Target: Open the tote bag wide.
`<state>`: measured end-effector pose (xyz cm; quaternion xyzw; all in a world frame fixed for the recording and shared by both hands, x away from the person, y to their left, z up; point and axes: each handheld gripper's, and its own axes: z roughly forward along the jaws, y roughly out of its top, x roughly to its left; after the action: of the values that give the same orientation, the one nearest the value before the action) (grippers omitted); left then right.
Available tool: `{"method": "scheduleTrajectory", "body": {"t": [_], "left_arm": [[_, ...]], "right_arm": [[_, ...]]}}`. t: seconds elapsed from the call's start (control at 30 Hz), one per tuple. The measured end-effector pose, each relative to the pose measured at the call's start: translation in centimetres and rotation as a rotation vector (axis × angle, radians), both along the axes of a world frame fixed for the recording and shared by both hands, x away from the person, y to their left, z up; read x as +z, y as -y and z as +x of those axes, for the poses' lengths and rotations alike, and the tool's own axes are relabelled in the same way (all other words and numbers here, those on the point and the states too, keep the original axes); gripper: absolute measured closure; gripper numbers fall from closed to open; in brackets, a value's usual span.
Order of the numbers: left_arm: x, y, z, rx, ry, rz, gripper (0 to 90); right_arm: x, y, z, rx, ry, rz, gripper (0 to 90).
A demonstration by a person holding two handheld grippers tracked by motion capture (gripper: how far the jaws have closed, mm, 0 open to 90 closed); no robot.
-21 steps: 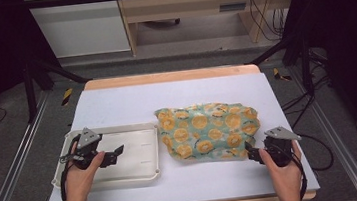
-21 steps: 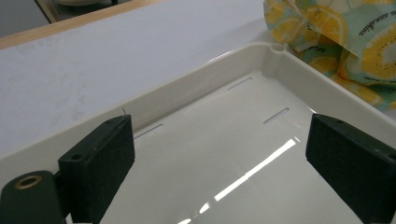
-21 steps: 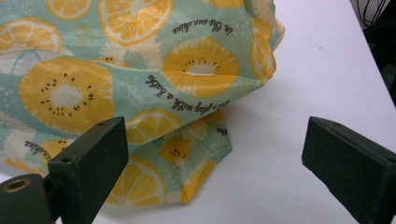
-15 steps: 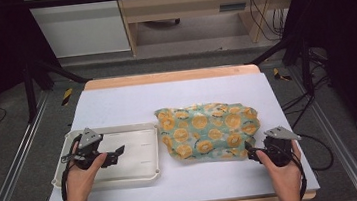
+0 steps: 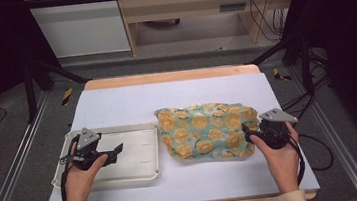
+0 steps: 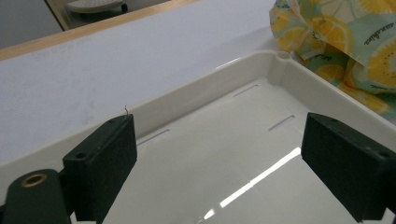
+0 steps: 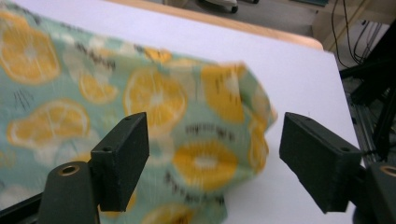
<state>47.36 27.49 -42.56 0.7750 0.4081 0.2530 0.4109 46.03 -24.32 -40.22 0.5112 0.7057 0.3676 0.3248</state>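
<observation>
Mint-green cloth [image 5: 206, 132] printed with yellow and orange lemon slices and small dark writing. Creamy white tray [image 5: 146, 171], plain and shiny. White top on the bench [image 5: 176, 98], with a light wooden edge. Black left tool [image 5: 116, 150] and black right tool [image 5: 246, 132], each with a grey plate on top

One white table [image 5: 116, 104] stands in the high view. On it lies one cream plastic tray [image 5: 139, 172], rectangular, with raised rim. Beside the tray lies one cloth [image 5: 205, 133], green with an orange-slice print, counted as a single bunched piece. Two hand-held grippers are present: one left gripper [image 5: 116, 150] and one right gripper [image 5: 246, 131], each with two black jaws. Two hands are counted, one per gripper.
</observation>
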Motion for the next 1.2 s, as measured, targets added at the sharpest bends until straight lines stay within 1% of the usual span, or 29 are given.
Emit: {"method": "scheduleTrajectory", "body": {"t": [0.03, 0.07, 0.13, 0.17, 0.2, 0.23, 0.3, 0.33, 0.37, 0.4, 0.47, 0.5, 0.57, 0.6, 0.63, 0.67, 0.7, 0.73, 0.8, 0.83, 0.87, 0.93, 0.97, 1.0, 1.03, 1.1, 1.13, 1.17, 1.2], "left_arm": [[0.0, 0.0, 0.0, 0.004, 0.002, 0.003, 10.7], [0.0, 0.0, 0.0, 0.005, -0.003, -0.002, 10.8], [-0.1, 0.1, 0.0, 0.003, -0.001, 0.001, 11.0], [-0.1, 0.1, 0.0, -0.003, -0.002, 0.004, 11.0], [-0.1, 0.1, 0.0, -0.004, -0.002, 0.003, 11.0], [-0.1, 0.1, 0.0, -0.004, -0.002, 0.003, 11.0], [-0.1, 0.1, 0.0, -0.004, 0.0, 0.0, 11.1], [-0.1, 0.1, 0.1, -0.004, 0.0, -0.002, 11.1], [-0.1, 0.0, 0.1, -0.004, 0.001, -0.002, 11.0], [-0.1, 0.0, 0.1, -0.003, 0.001, -0.001, 11.0], [-0.1, -0.1, 0.1, 0.001, 0.003, -0.003, 11.1], [0.0, -0.1, 0.1, 0.001, 0.004, -0.006, 11.1], [0.0, -0.1, 0.1, -0.001, 0.007, -0.005, 11.0], [0.1, -0.1, 0.1, -0.001, 0.01, -0.007, 11.1], [0.1, 0.0, 0.0, -0.004, 0.009, -0.006, 11.1], [0.1, 0.0, 0.0, -0.007, 0.007, -0.002, 11.0], [0.1, 0.1, 0.0, -0.008, 0.007, -0.001, 11.1], [0.1, 0.1, 0.0, -0.011, 0.006, 0.0, 11.1], [0.1, 0.3, 0.0, -0.012, 0.007, -0.002, 11.2], [0.1, 0.3, 0.0, -0.013, 0.004, 0.001, 11.2], [0.1, 0.4, 0.0, -0.016, 0.005, 0.004, 11.5], [0.1, 0.5, 0.0, -0.021, 0.003, 0.009, 11.9], [0.1, 0.5, 0.0, -0.021, 0.003, 0.009, 12.0], [0.2, 0.6, -0.1, -0.024, 0.003, 0.009, 12.0], [0.3, 0.6, -0.1, -0.028, 0.006, 0.011, 12.2], [0.4, 0.7, -0.2, -0.029, 0.011, 0.002, 12.7], [0.5, 0.8, -0.2, -0.034, 0.009, 0.004, 13.0], [0.5, 0.9, -0.3, -0.035, 0.008, 0.003, 13.7], [0.5, 1.0, -0.3, -0.041, 0.006, 0.007, 13.7]], "right_arm": [[0.0, 0.0, 0.0, 0.0, 0.0, 0.0, 22.8], [0.5, 0.0, 0.6, 0.008, -0.002, 0.01, 21.3], [1.6, -0.1, 2.2, 0.016, -0.01, 0.012, 16.0], [1.8, -0.2, 2.7, 0.022, -0.018, 0.009, 13.2], [2.0, -0.3, 3.2, 0.029, -0.027, -0.011, 12.4], [2.0, -0.3, 3.2, 0.029, -0.027, -0.011, 12.4], [2.3, -0.6, 4.0, 0.038, -0.032, -0.031, 9.9], [2.4, -0.6, 4.4, 0.04, -0.04, -0.018, 9.4], [2.4, -0.6, 4.7, 0.042, -0.041, 0.003, 9.1], [2.1, -0.5, 5.5, 0.043, -0.048, 0.041, 6.9], [1.6, -0.6, 6.1, 0.019, -0.066, 0.03, 6.9], [1.6, -0.6, 6.1, 0.019, -0.066, 0.03, 6.9], [0.8, -0.6, 6.7, 0.015, -0.102, 0.014, 6.6], [0.5, -0.7, 7.0, 0.012, -0.12, 0.014, 8.9], [0.1, -0.7, 7.0, 0.033, -0.127, 0.023, 17.3], [-0.1, -0.8, 7.0, 0.041, -0.125, 0.023, 24.3], [-0.4, -1.1, 6.8, 0.055, -0.128, 0.011, 36.9], [-0.5, -1.3, 6.7, 0.07, -0.131, -0.001, 47.2], [-0.5, -1.5, 5.9, 0.087, -0.108, -0.015, 65.3], [-0.5, -1.6, 5.5, 0.094, -0.098, -0.007, 74.5], [-0.5, -1.5, 4.4, 0.109, -0.069, 0.013, 86.6], [-0.5, -1.4, 3.2, 0.118, -0.039, 0.045, 89.7], [-0.5, -1.4, 3.2, 0.118, -0.039, 0.045, 89.7], [-0.5, -1.4, 2.6, 0.127, -0.02, 0.054, 90.0], [-0.5, -1.5, 1.8, 0.14, -0.004, 0.05, 90.0], [-0.5, -1.6, 0.2, 0.161, 0.03, 0.073, 90.0], [-0.5, -1.7, -0.6, 0.175, 0.046, 0.081, 90.0], [-0.5, -1.8, -2.3, 0.195, 0.067, 0.111, 90.0], [-0.5, -1.8, -2.3, 0.195, 0.067, 0.111, 90.0]]}}
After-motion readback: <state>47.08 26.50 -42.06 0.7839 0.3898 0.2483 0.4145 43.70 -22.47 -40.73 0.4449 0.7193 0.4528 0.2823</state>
